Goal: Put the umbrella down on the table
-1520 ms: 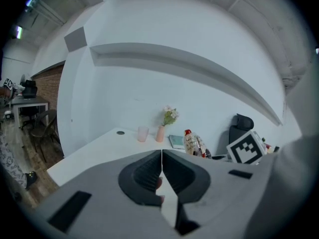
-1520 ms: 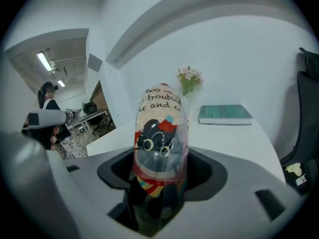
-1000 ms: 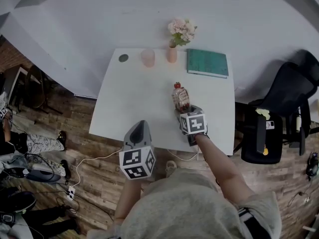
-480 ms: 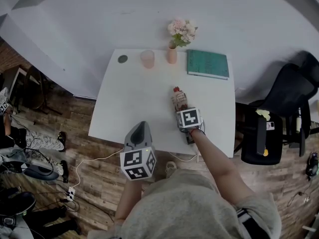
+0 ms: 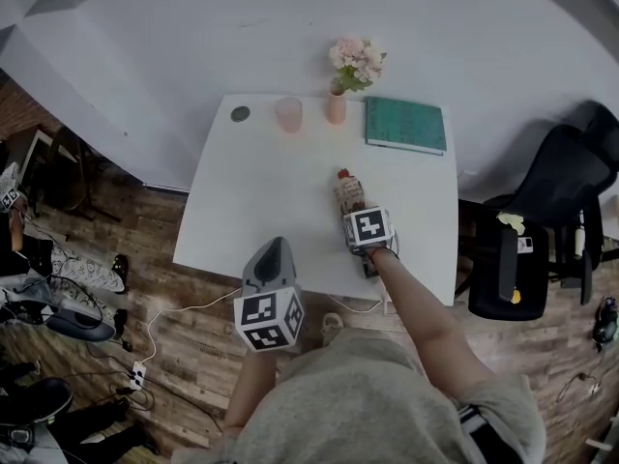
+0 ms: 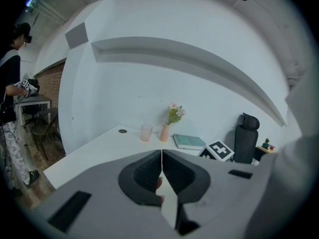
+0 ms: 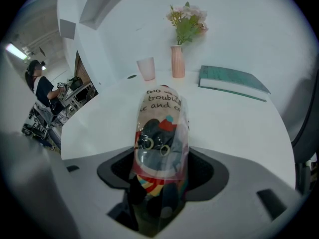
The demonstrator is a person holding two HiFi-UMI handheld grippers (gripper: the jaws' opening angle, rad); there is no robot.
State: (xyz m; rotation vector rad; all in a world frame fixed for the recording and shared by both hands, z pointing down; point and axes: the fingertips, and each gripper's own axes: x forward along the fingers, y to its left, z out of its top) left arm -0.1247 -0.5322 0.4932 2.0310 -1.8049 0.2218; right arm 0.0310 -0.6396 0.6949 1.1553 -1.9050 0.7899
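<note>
**Umbrella, folded short in a clear cartoon-printed plastic sleeve [image 7: 160,133], held over the white rectangular worktop [image 5: 251,196] and not yet let go**

The right gripper [image 7: 159,183] has its fingers closed on the near end of the umbrella. The sleeve fills the gap between them, and the far end points away from the person towards the back of the worktop. In the head view the umbrella lies over the right-hand middle of the worktop. It is well apart from the pale pink cup [image 5: 288,114], the pink vase of flowers [image 5: 337,104] and the teal book [image 5: 405,124] lined up along the far edge. I cannot tell whether its underside already touches the surface or is just above it.

The left gripper [image 6: 161,176] hangs off the near edge of the worktop, over the wooden floor. Its fingers are pressed together with only a thin seam between them, and they hold none of the things on the worktop.

By my reading, the carrying is done, since the umbrella is above bare worktop with room around it. What is left is the setting down itself: lowering it until it lies flat, parting the right fingers, and drawing the gripper back without dragging the slippery sleeve along.
</note>
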